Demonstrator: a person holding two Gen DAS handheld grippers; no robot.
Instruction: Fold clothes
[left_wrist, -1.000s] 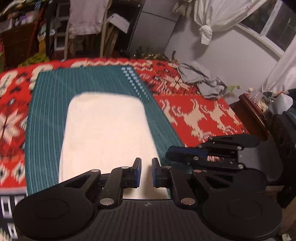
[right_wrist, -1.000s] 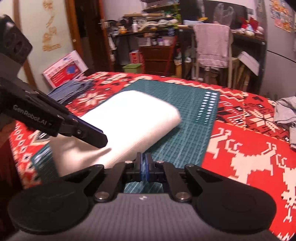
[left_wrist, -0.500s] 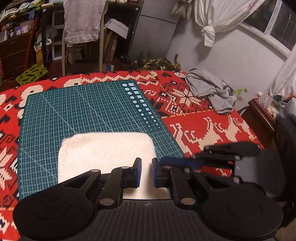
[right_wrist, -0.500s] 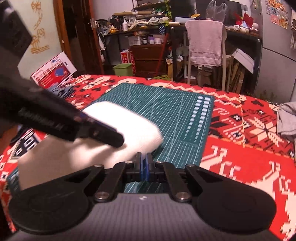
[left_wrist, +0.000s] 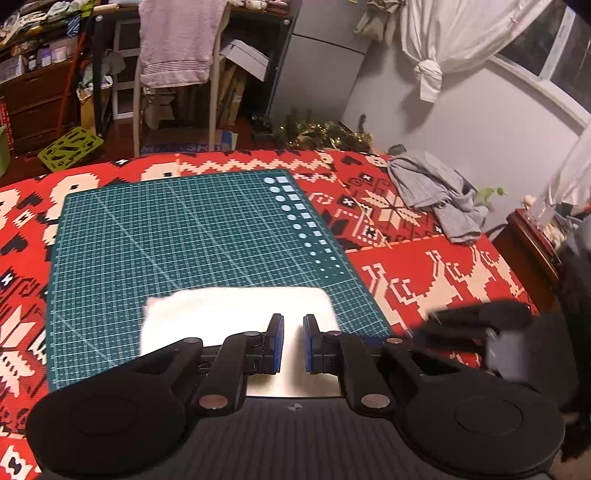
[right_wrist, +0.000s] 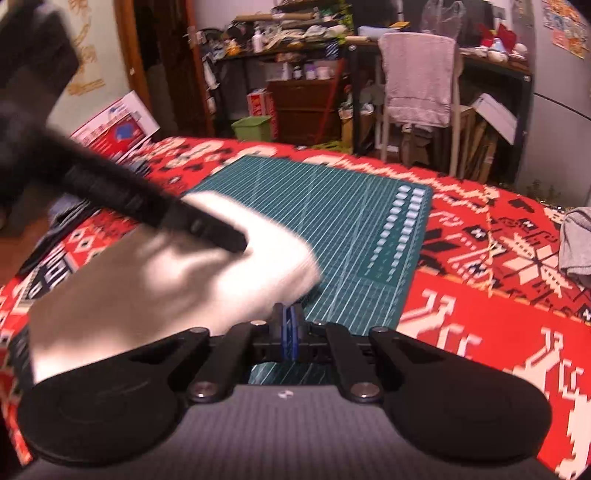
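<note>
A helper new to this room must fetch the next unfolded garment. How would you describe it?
Find the red patterned blanket covering the bed. On its far right corner near the window wall lies a crumpled grey garment. Unlike the white cloth on the green mat, it is rumpled, not folded.

Cloth, matt mat and plastic

A soft white cloth (left_wrist: 236, 314) is seen on a matt green cutting mat (left_wrist: 184, 236); a woven red blanket (left_wrist: 443, 280) lies at 3 o'clock.
</note>
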